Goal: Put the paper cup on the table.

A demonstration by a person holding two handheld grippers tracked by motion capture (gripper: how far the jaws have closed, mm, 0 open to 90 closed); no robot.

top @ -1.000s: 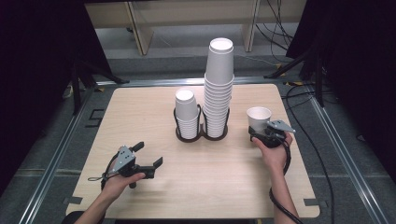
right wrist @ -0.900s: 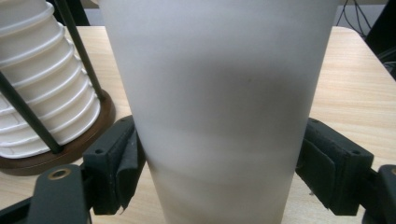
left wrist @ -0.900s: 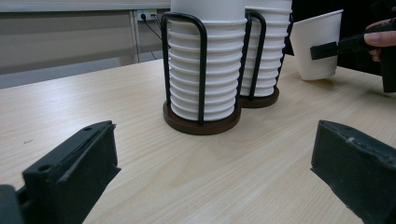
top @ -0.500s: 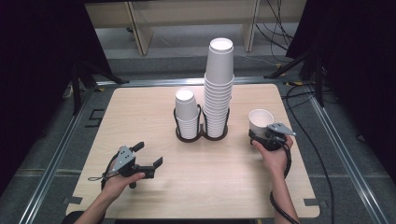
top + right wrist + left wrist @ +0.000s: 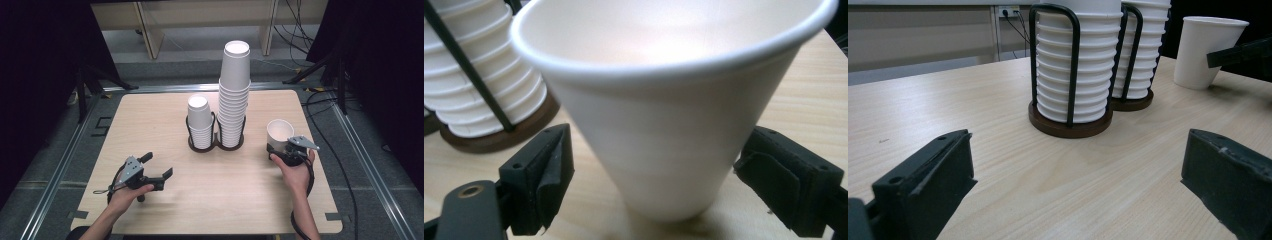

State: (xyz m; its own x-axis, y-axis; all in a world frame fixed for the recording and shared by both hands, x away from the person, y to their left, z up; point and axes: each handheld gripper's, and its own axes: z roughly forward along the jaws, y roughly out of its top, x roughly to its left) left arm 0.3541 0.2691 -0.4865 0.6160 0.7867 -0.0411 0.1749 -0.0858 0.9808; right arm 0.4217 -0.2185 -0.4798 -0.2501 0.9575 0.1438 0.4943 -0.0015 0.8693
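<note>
A single white paper cup [image 5: 280, 131] stands upright on the wooden table [image 5: 150, 115] at the right. My right gripper [image 5: 278, 146] is open, with one jaw on each side of the cup's lower part; in the right gripper view the cup [image 5: 664, 110] sits between the jaws with small gaps. A dark two-ring holder [image 5: 215, 145] at the table's middle carries a short cup stack [image 5: 199, 122] and a tall cup stack [image 5: 235, 95]. My left gripper [image 5: 159, 166] rests open at the front left, holding nothing, pointed at the short stack [image 5: 1070, 70].
The table's right edge lies close behind the single cup. Bare tabletop stretches between the two grippers and in front of the holder. Metal rails [image 5: 60, 165] frame the table, cables lie on the floor at the right, and a wooden bench stands behind.
The right gripper and the white cup have shifted slightly toward the near right, and the cup now stands on the table. The left gripper has stayed put.
</note>
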